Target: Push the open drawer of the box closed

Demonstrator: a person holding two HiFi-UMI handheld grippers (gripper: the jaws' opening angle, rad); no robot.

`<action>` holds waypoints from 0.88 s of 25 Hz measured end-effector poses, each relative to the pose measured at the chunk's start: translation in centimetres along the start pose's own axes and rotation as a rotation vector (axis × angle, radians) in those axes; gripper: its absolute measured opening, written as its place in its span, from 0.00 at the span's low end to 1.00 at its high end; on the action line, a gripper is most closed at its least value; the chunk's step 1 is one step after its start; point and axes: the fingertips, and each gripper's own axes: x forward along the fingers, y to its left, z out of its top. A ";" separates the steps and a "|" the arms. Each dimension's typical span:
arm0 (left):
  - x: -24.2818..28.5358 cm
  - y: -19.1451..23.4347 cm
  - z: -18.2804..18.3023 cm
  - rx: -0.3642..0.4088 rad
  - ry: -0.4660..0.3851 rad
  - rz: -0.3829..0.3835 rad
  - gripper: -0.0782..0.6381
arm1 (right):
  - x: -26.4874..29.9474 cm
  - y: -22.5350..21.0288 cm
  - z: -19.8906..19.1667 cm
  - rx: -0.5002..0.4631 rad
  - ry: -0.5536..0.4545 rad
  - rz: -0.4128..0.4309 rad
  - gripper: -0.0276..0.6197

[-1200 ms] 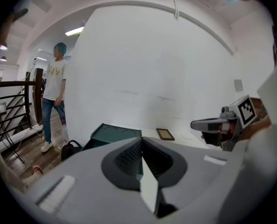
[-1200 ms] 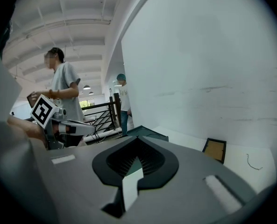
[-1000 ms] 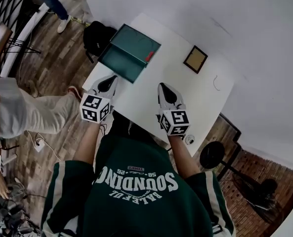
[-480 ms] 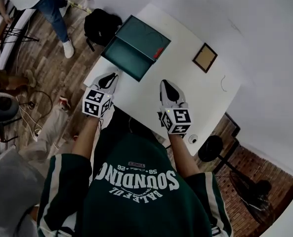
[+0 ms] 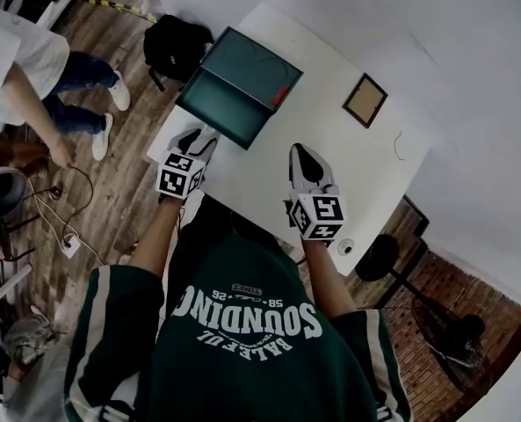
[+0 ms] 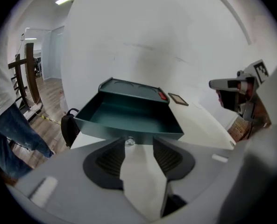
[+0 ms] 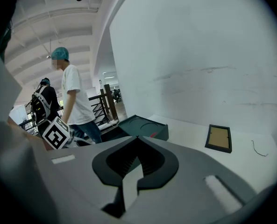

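Note:
A teal box (image 5: 253,70) stands at the far left of the white table (image 5: 269,165), with its drawer (image 5: 220,112) pulled out toward me. In the left gripper view the drawer (image 6: 129,118) is empty, and a small clear knob (image 6: 129,142) sits on its front. My left gripper (image 5: 198,137) is just in front of that drawer front. Its jaws are opening, and its tips (image 6: 138,141) stand either side of the knob without pressing it. My right gripper (image 5: 302,155) rests over the table's middle, shut and empty (image 7: 137,137), well right of the box.
A small dark picture frame (image 5: 366,100) and a thin cord (image 5: 397,143) lie on the table's far right. A black backpack (image 5: 174,47) sits on the wood floor beside the box. A person (image 5: 32,69) stands at the left. White walls border the table.
The left gripper's jaws have gone from shut to spread apart near the drawer front. The right gripper has stayed put. The bystander on the left has moved.

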 end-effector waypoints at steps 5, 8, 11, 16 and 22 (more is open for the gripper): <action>1.8 1.4 -1.1 0.026 0.071 0.017 0.39 | -0.2 -0.5 -0.4 0.012 0.013 -0.029 0.05; 2.7 1.9 -1.4 0.035 0.094 0.024 0.39 | -0.2 -1.0 -0.5 0.018 0.014 -0.045 0.05; 3.3 2.2 -1.8 0.041 0.108 0.021 0.39 | -0.4 -1.3 -0.6 0.024 0.016 -0.059 0.05; 3.8 2.5 -1.8 0.063 0.113 0.028 0.30 | -0.4 -2.0 -0.6 0.033 0.018 -0.083 0.05; 3.6 2.4 -1.4 0.069 0.101 0.027 0.29 | -0.6 -2.2 -1.0 0.041 0.023 -0.092 0.05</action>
